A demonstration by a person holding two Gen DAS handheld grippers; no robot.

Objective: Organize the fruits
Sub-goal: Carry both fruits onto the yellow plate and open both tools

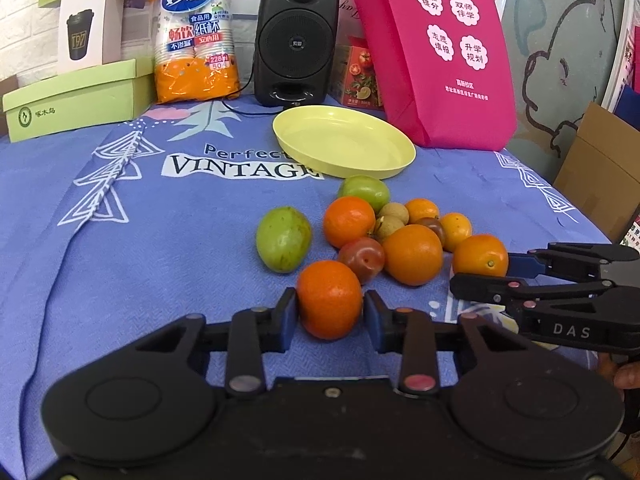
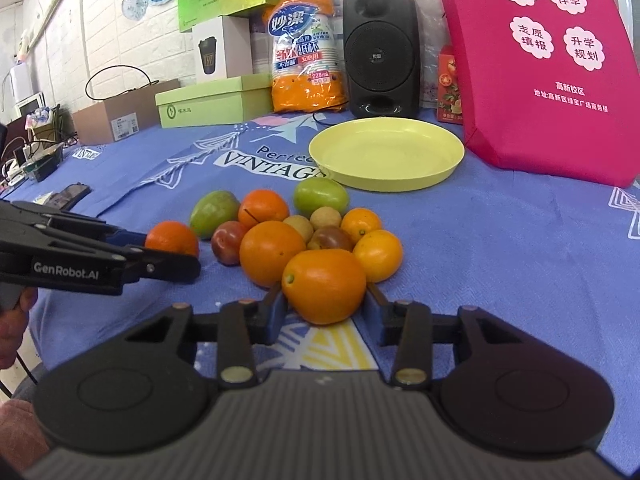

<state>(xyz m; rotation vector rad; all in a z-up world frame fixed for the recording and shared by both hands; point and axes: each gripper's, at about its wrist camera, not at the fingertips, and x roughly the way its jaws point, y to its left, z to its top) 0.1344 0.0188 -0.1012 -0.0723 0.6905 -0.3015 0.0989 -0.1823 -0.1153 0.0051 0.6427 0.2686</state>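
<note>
Your left gripper (image 1: pixel 330 308) is clamped on a tangerine (image 1: pixel 329 299) at the near end of the fruit pile, both blue pads pressed against its sides, the fruit resting on the blue tablecloth (image 1: pixel 120 264). Your right gripper (image 2: pixel 325 300) is likewise closed on a large orange (image 2: pixel 325 285) at the pile's near edge on its side, with the fingers (image 2: pixel 272 308) snug against it; in the left wrist view that same orange (image 1: pixel 480 256) sits at the tips of the right gripper (image 1: pixel 516 268). Just behind these lie another large orange (image 2: pixel 272 258), a reddish plum (image 2: pixel 226 245) and two small yellow-orange citrus (image 2: pixel 378 255), all touching one another. Farther in sit two brown longans (image 2: pixel 326 218), a darker plum (image 2: pixel 330 238), a tangerine with a stem (image 2: pixel 263 208) and a green mango (image 2: pixel 214 212) on the left flank. A round green fruit (image 2: pixel 320 197) lies at the far end of the pile, just beside the yellow plate (image 2: pixel 440 168), which stands toward the far edge of the table. Behind the plate are a black speaker (image 2: pixel 380 52), a pack of paper cups (image 2: pixel 306 52), a green box (image 2: pixel 212 104) and a pink bag (image 2: pixel 552 80).
</note>
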